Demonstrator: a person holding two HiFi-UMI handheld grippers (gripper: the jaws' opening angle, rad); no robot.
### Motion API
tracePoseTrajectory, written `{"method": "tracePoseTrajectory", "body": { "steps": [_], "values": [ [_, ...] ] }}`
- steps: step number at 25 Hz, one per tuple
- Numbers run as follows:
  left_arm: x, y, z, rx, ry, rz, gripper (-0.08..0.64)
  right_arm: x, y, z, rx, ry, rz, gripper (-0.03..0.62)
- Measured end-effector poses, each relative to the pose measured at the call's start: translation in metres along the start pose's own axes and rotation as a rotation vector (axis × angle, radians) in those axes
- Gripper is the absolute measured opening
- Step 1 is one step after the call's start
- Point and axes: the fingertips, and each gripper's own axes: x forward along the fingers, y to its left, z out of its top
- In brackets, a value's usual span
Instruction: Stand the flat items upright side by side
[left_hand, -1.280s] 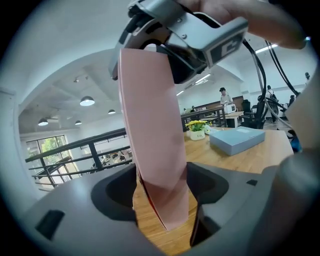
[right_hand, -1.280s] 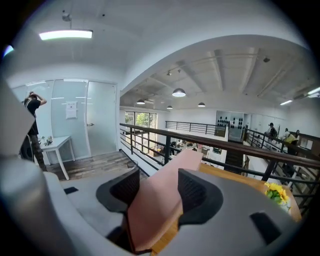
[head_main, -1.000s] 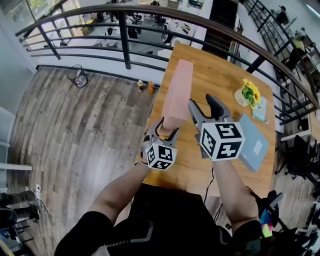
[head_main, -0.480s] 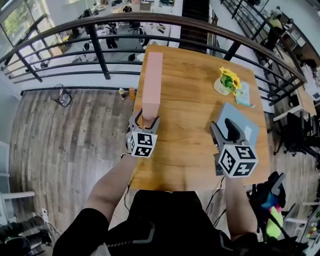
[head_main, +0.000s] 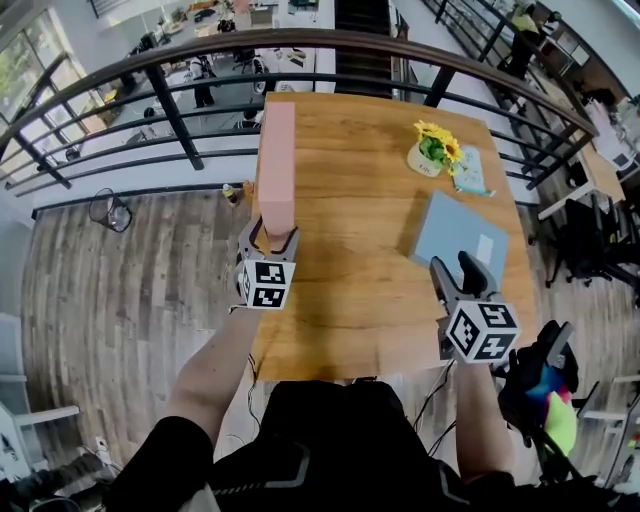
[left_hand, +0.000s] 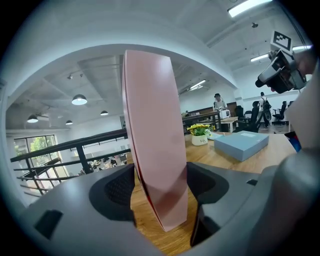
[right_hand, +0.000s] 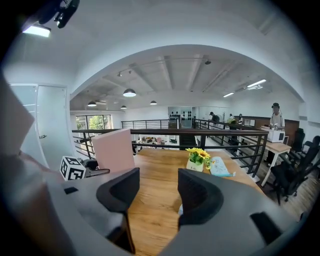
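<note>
A pink flat box (head_main: 277, 165) stands on its long edge at the left side of the wooden table (head_main: 350, 300). My left gripper (head_main: 270, 237) is shut on its near end; in the left gripper view the pink box (left_hand: 155, 150) fills the gap between the jaws of the left gripper (left_hand: 159, 187). A blue-grey flat box (head_main: 458, 235) lies flat at the right. My right gripper (head_main: 455, 268) hovers at its near edge, open and holding nothing. In the right gripper view, nothing sits between the jaws of the right gripper (right_hand: 157, 192), and the pink box (right_hand: 114, 149) shows at the left.
A pot of yellow flowers (head_main: 430, 152) and a pale blue flat item (head_main: 468, 172) sit at the table's far right. A dark railing (head_main: 200, 75) curves round the far side. The pink box stands close to the table's left edge, with the floor below.
My right gripper has pulled away from the pink box, going right and toward the table's near edge by the blue-grey box. The left gripper still holds the pink box upright.
</note>
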Motion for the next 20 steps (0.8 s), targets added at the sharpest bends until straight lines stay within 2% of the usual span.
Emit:
{"method": "tracePoseTrajectory", "body": {
  "steps": [9, 13, 17, 20],
  "values": [
    [-0.018, -0.005, 0.004, 0.022, -0.002, -0.008, 0.331, -0.004, -0.012, -0.010, 0.001, 0.013, 0.008, 0.249],
    [-0.029, -0.003, 0.009, 0.036, -0.006, 0.029, 0.331, -0.010, -0.028, -0.011, 0.011, 0.009, 0.005, 0.249],
    [-0.055, -0.008, 0.021, -0.005, -0.031, 0.084, 0.331, -0.024, -0.059, -0.014, 0.062, -0.014, -0.025, 0.249],
    [-0.079, -0.026, 0.040, -0.049, -0.063, 0.070, 0.331, -0.033, -0.096, -0.025, 0.099, -0.013, -0.064, 0.249]
  ]
}}
